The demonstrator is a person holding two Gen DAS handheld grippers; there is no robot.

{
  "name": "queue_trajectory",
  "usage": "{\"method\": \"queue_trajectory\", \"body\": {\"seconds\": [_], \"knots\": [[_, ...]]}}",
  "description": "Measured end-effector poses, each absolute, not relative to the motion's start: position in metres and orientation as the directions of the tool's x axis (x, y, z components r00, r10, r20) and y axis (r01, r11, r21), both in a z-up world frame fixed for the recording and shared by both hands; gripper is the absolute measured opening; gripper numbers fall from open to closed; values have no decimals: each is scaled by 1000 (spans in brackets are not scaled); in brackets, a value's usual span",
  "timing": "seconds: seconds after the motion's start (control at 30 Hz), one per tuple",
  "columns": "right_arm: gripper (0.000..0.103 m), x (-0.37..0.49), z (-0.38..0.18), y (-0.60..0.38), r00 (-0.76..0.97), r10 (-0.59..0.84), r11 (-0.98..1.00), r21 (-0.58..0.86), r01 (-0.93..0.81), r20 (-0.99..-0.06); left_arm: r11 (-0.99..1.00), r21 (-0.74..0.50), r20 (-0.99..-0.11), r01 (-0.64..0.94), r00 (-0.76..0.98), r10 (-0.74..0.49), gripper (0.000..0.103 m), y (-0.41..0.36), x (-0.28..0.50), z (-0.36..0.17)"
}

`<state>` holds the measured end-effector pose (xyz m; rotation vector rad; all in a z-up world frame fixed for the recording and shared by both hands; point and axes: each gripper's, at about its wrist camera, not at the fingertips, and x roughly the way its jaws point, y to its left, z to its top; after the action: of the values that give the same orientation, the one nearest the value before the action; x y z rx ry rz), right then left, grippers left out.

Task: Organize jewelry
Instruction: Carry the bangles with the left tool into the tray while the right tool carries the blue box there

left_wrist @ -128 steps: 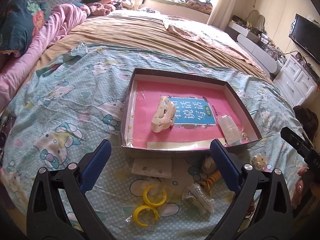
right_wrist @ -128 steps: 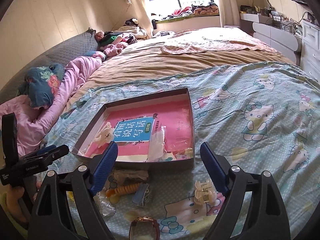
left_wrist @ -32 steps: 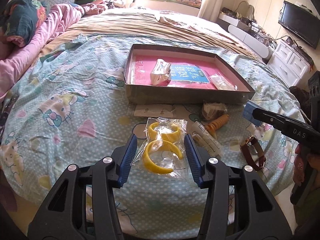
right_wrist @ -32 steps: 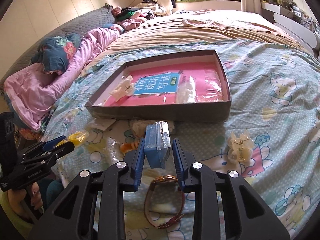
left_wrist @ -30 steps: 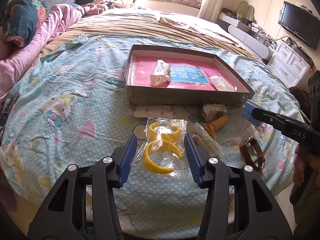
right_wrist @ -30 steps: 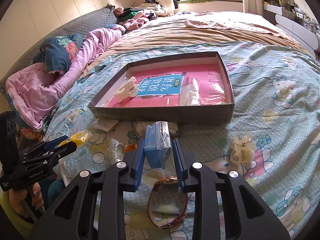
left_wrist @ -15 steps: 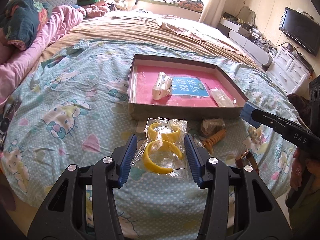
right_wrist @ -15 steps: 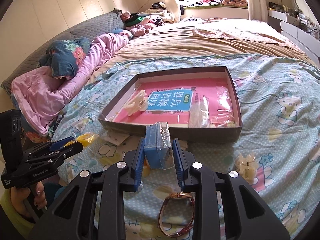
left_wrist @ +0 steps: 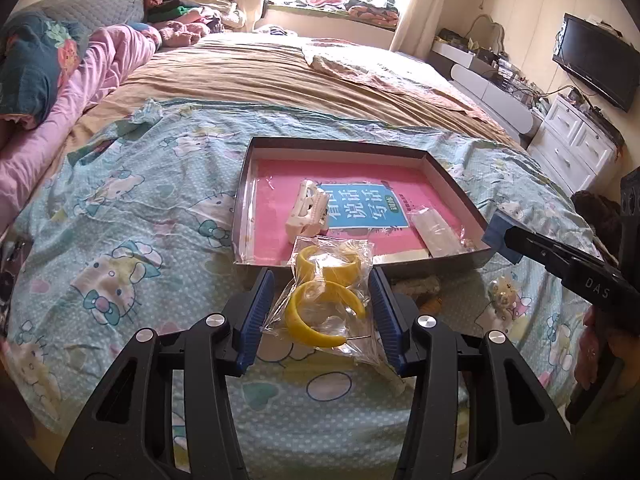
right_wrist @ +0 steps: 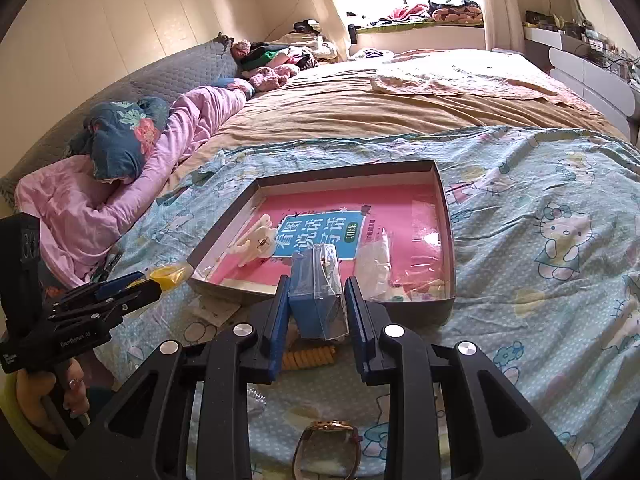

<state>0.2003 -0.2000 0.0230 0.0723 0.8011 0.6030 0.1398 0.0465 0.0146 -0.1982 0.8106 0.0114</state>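
Both raised above the bed (left_wrist: 120, 200), the left hand-held gripper (left_wrist: 320, 300) pinches a bagged item while the right hand-held gripper (right_wrist: 316, 300) clamps a small packet.

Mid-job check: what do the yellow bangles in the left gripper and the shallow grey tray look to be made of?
Yellow bangles: likely plastic or resin, opaque and smooth with soft highlights; they sit sealed in a clear crinkly plastic bag whose glossy creases show. The left gripper clamps that bag. Shallow grey tray: probably cardboard, with thin, matte, straight folded walls, though I can't be certain.
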Motion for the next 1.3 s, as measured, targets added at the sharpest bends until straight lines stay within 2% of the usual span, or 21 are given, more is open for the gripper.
{"method": "queue_trajectory", "body": {"seconds": [0.47,1.3], "knots": [[26,229,25,-226,591,493,865,286,-412,-639,985,-165,-728,-45,680,-91,41,27,180,16],[25,273,12,-233,629,435,900,280,-336,-644,986,-169,-766,-4,630,-129,41,6,232,-16]]}}
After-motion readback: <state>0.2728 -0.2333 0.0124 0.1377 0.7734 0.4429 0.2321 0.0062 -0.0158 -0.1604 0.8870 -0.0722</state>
